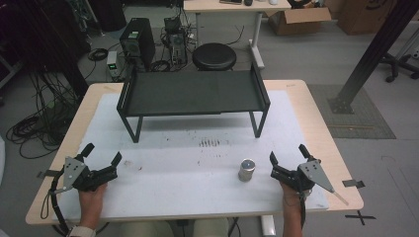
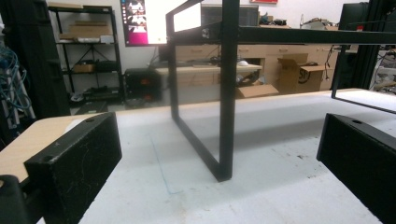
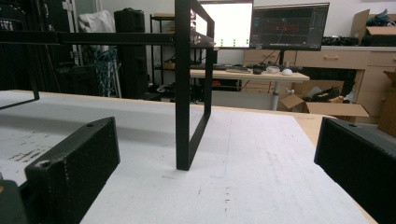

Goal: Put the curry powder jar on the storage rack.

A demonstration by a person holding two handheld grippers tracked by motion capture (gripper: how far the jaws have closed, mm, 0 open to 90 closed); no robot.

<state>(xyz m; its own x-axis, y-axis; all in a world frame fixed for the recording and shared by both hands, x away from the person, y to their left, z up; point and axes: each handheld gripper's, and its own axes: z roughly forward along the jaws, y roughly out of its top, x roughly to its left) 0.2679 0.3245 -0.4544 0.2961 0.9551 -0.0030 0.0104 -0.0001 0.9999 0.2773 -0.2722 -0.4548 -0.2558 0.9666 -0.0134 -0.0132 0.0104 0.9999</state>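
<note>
High view first: the left tool [image 1: 103,157] rests near the front left corner of the bench [image 1: 306,106], held by a hand [image 1: 92,197] that comes up from the bottom edge. Its jaws stand wide apart with nothing between them. The right tool [image 1: 288,157] sits near the front right corner, its jaws spread just as wide and bare. A small metal can [image 1: 246,169] stands upright on the white sheet, just to the left of the right tool's nearer jaw and apart from it; it lies outside the gap between the jaws. The can is well apart from the left tool, across most of the bench's width. Behind both tools a black metal rack [image 1: 192,92] stands on its legs across the far half of the bench, and the can sits in front of the rack's right end.

Left gripper view: the two black jaws rise from the lower corners, far apart, with bare white sheet between them. Ahead stands the rack's near leg frame [image 2: 227,93], upright, its foot planted on the sheet between the jaws' lines but farther on.

Right gripper view: again both jaws rise wide from the lower corners with nothing gripped. A leg frame of the rack [image 3: 183,88] stands ahead on the sheet, a little left of centre, and monitors [image 3: 261,25] glow on a desk in the room behind.
</note>
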